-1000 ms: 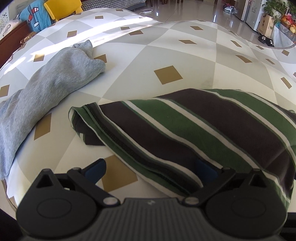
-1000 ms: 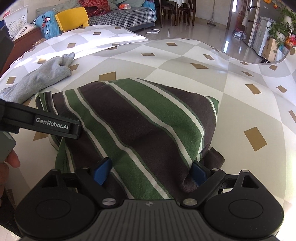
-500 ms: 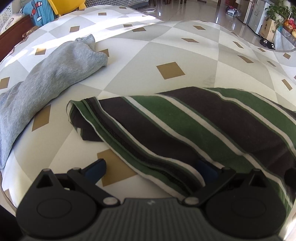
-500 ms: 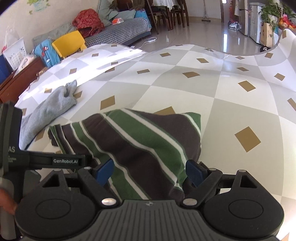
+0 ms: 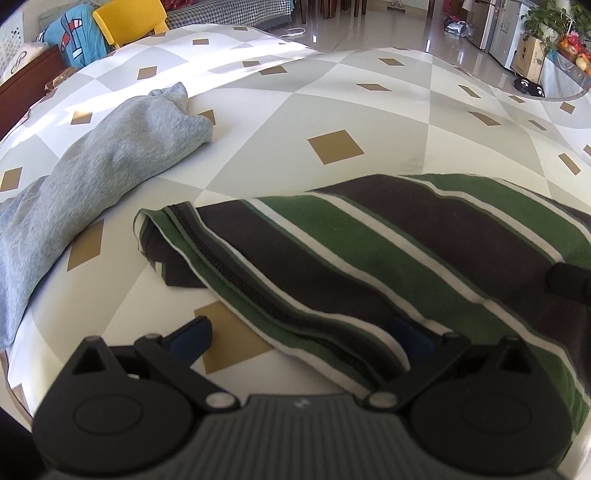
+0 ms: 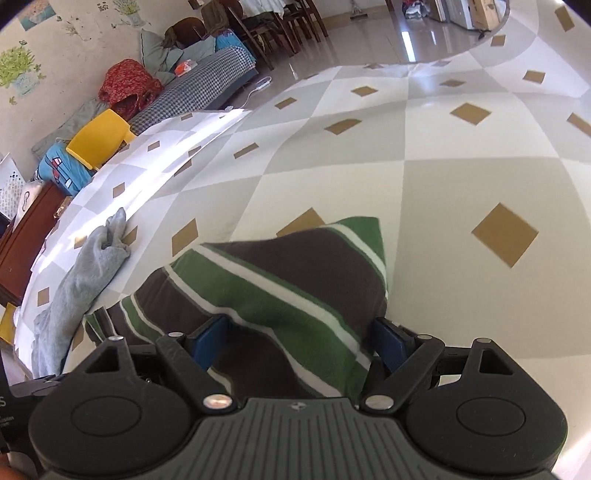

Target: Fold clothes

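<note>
A folded green, brown and white striped garment [image 5: 388, 251] lies on the checked tablecloth [image 5: 332, 110]. My left gripper [image 5: 299, 336] is open low over its near hem; the right finger pad sits on the cloth and the left one over the bare table. In the right wrist view the same garment [image 6: 295, 280] lies between the open fingers of my right gripper [image 6: 299, 339], whose view is tilted up. A grey garment [image 5: 92, 173] lies crumpled to the left and shows in the right wrist view [image 6: 85, 266] too.
A yellow chair [image 6: 99, 136], a blue cushion [image 5: 77, 33] and a brown cabinet [image 6: 22, 243] stand beyond the table's far left edge. A sofa with clothes [image 6: 195, 85] stands further back. Shiny floor lies past the far edge.
The right gripper has pulled back and tilted upward, so less of the striped garment and more of the room shows. The left gripper has shifted only slightly.
</note>
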The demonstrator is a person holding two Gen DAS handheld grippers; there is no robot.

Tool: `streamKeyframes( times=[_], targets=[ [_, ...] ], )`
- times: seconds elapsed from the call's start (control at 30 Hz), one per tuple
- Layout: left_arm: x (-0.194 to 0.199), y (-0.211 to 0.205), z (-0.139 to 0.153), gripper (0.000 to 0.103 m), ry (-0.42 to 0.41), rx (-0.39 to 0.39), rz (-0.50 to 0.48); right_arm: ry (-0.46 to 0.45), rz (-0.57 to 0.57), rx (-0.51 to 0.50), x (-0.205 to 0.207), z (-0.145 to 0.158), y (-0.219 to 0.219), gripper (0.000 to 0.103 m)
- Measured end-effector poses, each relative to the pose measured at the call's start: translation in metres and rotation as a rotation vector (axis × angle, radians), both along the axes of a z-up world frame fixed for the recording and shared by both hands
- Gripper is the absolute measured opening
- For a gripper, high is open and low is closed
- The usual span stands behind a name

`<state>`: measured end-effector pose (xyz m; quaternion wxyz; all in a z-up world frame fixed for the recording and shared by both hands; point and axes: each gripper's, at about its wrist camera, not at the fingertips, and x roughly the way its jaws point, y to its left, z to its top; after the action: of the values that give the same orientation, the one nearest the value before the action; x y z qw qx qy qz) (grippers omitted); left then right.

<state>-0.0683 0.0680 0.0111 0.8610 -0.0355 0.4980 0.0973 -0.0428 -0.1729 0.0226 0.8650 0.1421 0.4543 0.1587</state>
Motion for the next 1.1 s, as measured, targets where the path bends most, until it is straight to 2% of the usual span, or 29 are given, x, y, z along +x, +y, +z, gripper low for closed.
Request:
streamKeyframes(
  times=[0.07,0.13,0.2,0.37,0.5,0.67,0.83,1.0,1.1],
  targets=[
    [-0.001,-0.002,0.0,0.103,-0.005,0.011,-0.005,-0.029,0.014,-0.025,-0.002,-0.001,0.006,0.084],
    [-0.002,-0.004,0.001,0.103,-0.009,0.014,-0.011,-0.054,0.043,-0.046,-0.004,-0.002,0.011,0.079],
    [-0.002,-0.004,0.001,0.103,-0.009,0.004,-0.013,-0.069,0.054,-0.045,-0.005,-0.003,0.013,0.067],
    [-0.003,-0.008,0.003,0.103,-0.023,-0.005,-0.021,-0.099,0.062,-0.011,-0.006,0.0,0.009,0.045],
    [0.001,-0.016,0.008,0.103,-0.024,-0.06,-0.036,-0.157,0.085,0.033,-0.01,0.011,0.008,0.029],
    [0.005,-0.028,0.026,0.103,-0.064,-0.076,-0.055,-0.279,0.123,0.102,-0.018,0.039,0.008,0.026],
    [0.009,-0.029,0.057,0.103,-0.133,-0.117,-0.042,-0.429,0.151,0.138,-0.031,0.075,0.004,0.026],
    [0.012,-0.043,0.086,0.103,-0.19,-0.162,-0.066,-0.535,0.106,0.148,-0.041,0.102,-0.009,0.026],
    [0.009,-0.054,0.096,0.103,-0.208,-0.178,-0.097,-0.601,0.088,0.119,-0.048,0.117,-0.015,0.026]
  ],
)
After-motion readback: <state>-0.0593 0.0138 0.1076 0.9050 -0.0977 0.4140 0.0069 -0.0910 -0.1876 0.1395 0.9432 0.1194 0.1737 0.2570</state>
